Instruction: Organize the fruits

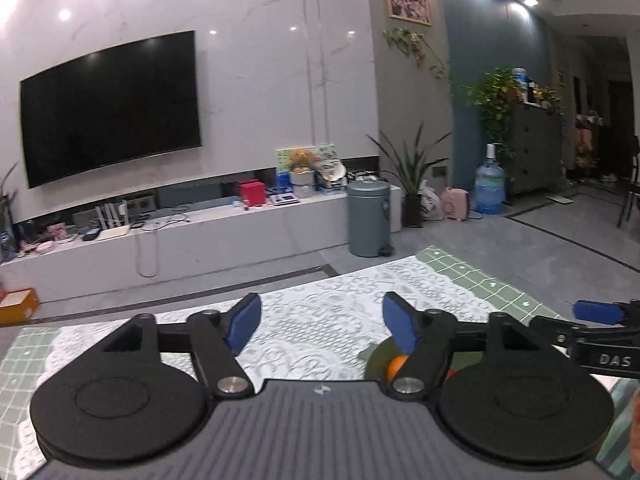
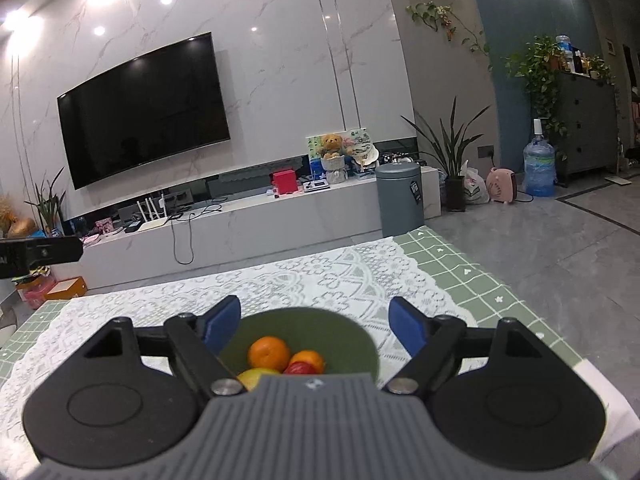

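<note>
A dark green bowl point(image 2: 320, 330) sits on the lace-covered table just ahead of my right gripper point(image 2: 314, 326). It holds two oranges point(image 2: 268, 353), a red fruit point(image 2: 299, 368) and a yellow-green fruit point(image 2: 256, 376). The right gripper's blue pads stand wide apart above the bowl with nothing between them. My left gripper point(image 1: 320, 324) is open too and empty, over the lace cloth to the left of the bowl point(image 1: 380, 358), where one orange point(image 1: 396, 366) peeks out behind its right finger. The right gripper's blue fingertip point(image 1: 596, 312) shows at the far right of the left wrist view.
A white lace cloth point(image 2: 320, 276) lies over a green checked tablecloth point(image 2: 472, 268). Beyond the table's far edge are a grey bin point(image 2: 400, 196), a low TV bench point(image 2: 260, 220) with clutter, a wall TV point(image 2: 144, 108), plants and a water jug point(image 2: 538, 170).
</note>
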Available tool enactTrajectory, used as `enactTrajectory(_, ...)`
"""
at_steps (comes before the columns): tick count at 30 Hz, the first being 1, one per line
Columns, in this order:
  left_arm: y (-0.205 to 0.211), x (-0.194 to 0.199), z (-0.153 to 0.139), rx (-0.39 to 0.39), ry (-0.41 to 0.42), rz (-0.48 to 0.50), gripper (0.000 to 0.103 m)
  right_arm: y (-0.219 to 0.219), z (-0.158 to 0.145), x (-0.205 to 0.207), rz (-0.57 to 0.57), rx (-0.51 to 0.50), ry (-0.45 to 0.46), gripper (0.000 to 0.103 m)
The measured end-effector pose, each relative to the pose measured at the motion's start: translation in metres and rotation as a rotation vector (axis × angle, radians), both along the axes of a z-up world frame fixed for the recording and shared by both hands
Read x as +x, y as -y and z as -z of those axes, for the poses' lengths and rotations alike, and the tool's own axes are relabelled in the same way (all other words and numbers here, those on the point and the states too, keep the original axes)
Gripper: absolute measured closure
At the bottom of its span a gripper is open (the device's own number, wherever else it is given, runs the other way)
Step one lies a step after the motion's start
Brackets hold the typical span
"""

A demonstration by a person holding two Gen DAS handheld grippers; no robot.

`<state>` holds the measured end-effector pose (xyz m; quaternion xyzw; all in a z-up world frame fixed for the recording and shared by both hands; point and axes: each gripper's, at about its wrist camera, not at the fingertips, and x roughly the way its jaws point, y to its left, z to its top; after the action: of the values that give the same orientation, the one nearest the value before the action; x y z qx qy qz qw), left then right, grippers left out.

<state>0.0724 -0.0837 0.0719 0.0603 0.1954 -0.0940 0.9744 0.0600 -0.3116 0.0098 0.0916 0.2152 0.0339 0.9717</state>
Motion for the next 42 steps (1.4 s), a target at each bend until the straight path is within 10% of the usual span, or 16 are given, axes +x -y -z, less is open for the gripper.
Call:
enactTrajectory(21,-0.041,-0.047,0.065,0.035,-0.139,-0.236,0.011,-0.063,0.031,-0.06,-0.053,-0.184,-0.067,0.019)
enactTrajectory(42,-0.035,-0.04,0.091,0.106,-0.257,-0.203,0.01,-0.068,0.047,-0.042,-0.034,-0.174,-0.116,0.017)
